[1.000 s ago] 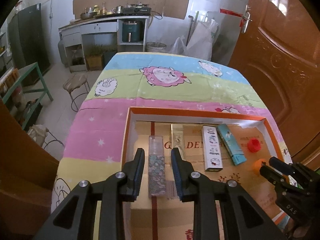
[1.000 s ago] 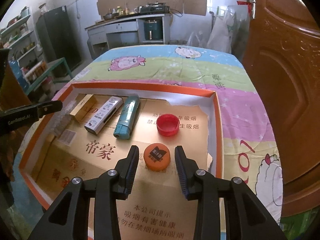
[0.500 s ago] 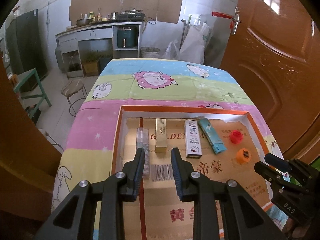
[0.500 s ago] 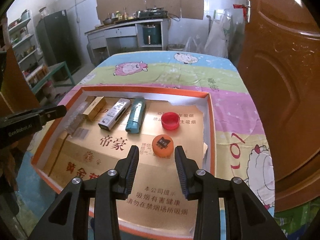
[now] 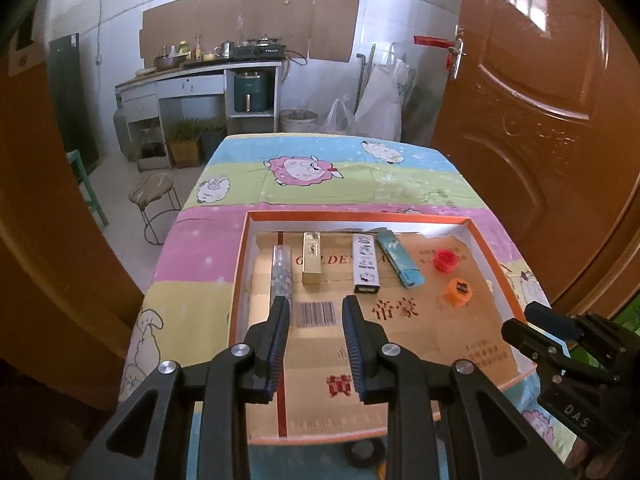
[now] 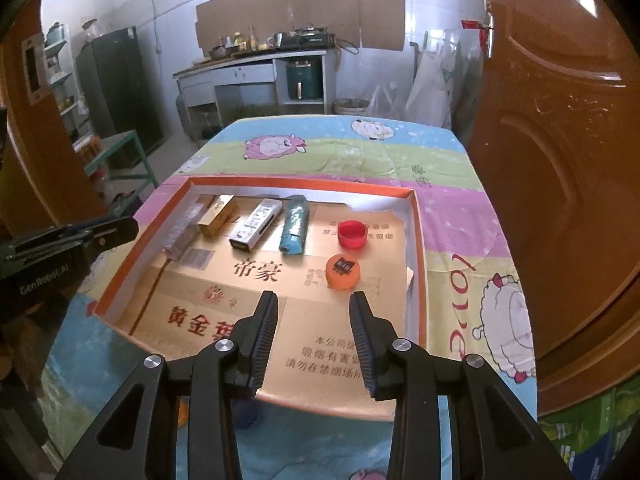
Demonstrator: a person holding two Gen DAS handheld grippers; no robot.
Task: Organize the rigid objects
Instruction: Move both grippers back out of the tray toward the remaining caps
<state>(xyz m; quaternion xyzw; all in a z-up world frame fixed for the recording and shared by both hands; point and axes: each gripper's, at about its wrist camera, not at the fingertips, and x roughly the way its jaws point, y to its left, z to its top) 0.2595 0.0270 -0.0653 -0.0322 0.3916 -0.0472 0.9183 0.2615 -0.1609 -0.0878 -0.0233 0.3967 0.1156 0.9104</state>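
Observation:
An orange-rimmed tray (image 5: 498,276) (image 6: 416,240) lined with gold cardboard holds a row of objects: a clear patterned box (image 5: 281,274) (image 6: 182,232), a gold box (image 5: 311,258) (image 6: 216,216), a white box (image 5: 364,264) (image 6: 256,224), a teal box (image 5: 400,262) (image 6: 293,224), a red cap (image 5: 446,260) (image 6: 352,234) and an orange cap (image 5: 458,291) (image 6: 342,270). My left gripper (image 5: 316,312) is open and empty above the tray's near left part. My right gripper (image 6: 314,308) is open and empty, above the tray's near edge, short of the orange cap.
The tray lies on a table with a striped sheep-print cloth (image 5: 312,172). A brown door (image 5: 540,120) stands at the right. A stool (image 5: 154,196) stands left of the table. A kitchen counter (image 5: 200,76) is at the far wall.
Both grippers have pulled back and up from the tray. The left has left the clear patterned box lying in the row; the right has backed off from the orange cap.

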